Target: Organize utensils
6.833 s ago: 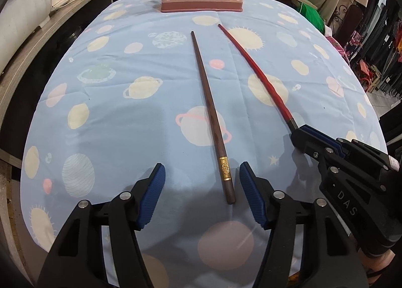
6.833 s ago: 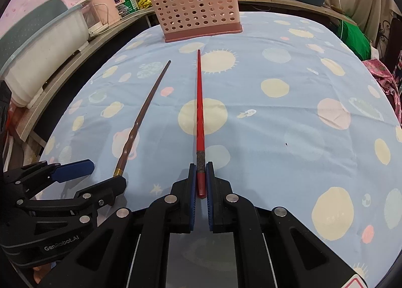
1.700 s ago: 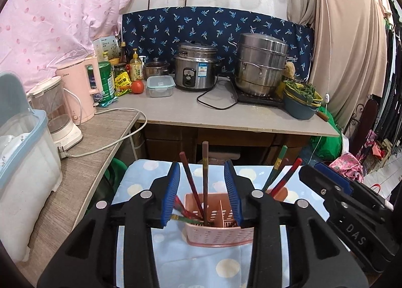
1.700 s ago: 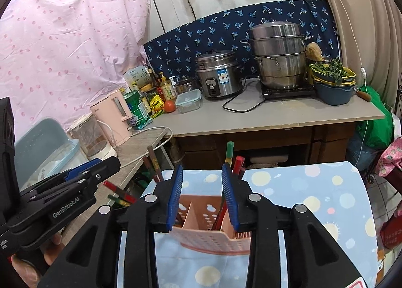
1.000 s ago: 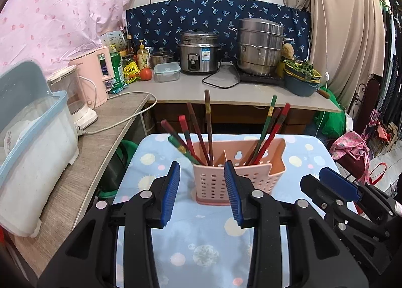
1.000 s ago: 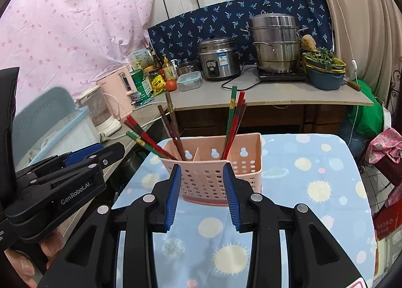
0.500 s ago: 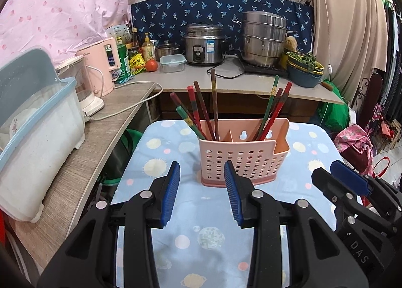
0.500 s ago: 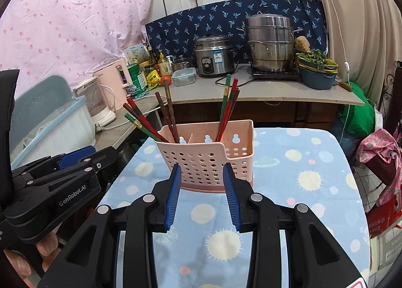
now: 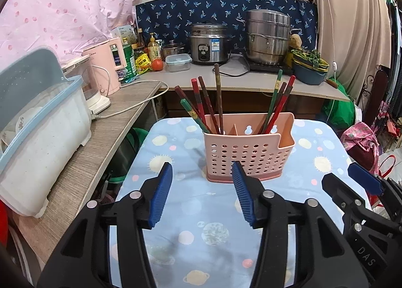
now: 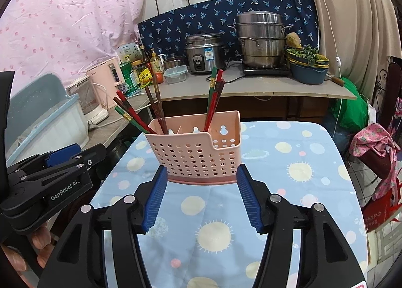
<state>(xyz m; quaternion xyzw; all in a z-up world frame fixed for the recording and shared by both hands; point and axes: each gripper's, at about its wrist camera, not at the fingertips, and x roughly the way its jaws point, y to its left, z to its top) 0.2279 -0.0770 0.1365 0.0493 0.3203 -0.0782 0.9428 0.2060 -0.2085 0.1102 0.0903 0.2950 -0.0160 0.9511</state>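
Desk (image 9: pixel 324 152), draped in a pale blue planet-print cloth, fills the lower half of both views, with nothing loose visible on it. Next in size, the pink perforated basket (image 9: pixel 247 154) stands upright near the centre of the frame in each view, toward the desk's far end, directly ahead of both tools. In the right wrist view its base sits just past the fingertips, framed between them; in the left wrist view it lies ahead and slightly right of the gap, so the right hand looks the nearer of the two. The left hand-held gripper (image 9: pixel 202 182) is at a middling spread with jaws opening and nothing between them; the right hand-held gripper (image 10: pixel 201 183) is somewhat wider, also opening and empty. Smallest are the chopsticks (image 9: pixel 218 102): one cluster leans up and left from the basket's left compartment, another leans up and right from the next compartment, long axes near upright with their handle ends pointing up. With every stick in view already binned, the sorting appears done, and any further pick would have to find a piece not visible here.
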